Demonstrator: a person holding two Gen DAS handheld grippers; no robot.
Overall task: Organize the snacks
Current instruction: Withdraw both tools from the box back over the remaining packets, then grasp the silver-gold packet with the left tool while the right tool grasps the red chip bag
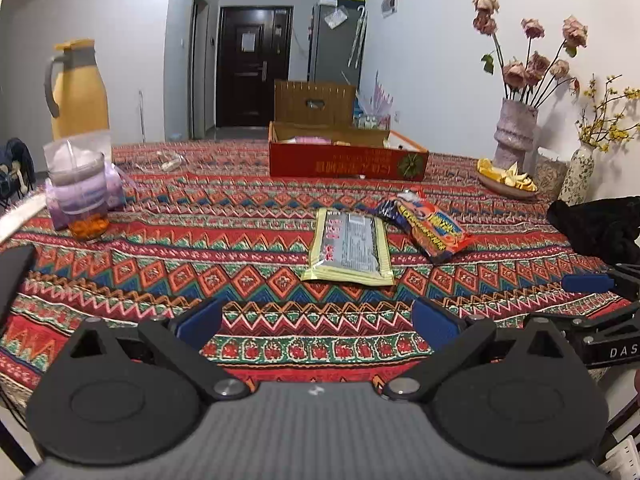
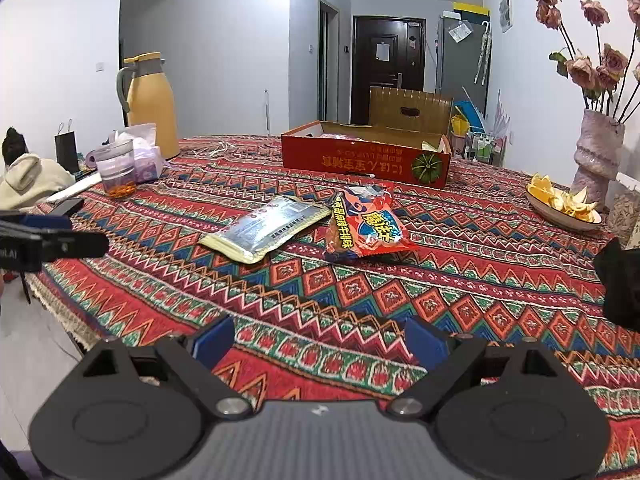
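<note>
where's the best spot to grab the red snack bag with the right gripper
Probably the near crimped edge of the red snack bag. The puffy bag lies flat on the tablecloth, just right of the yellow packet, so its thin near seam faces the open right gripper. Come in low from the near side, jaws above and below the seam.

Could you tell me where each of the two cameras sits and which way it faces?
Left wrist: on the left hand-held gripper, low over the tablecloth, facing the red box; its open blue fingers show, and the right hand-held gripper at the right edge.
Right wrist: on the right hand-held gripper, further right, facing the same way; its open fingers show, with the left one at the left edge.
Shared: yellow packet, red snack bag, box, yellow jug, flower vase, door.
</note>
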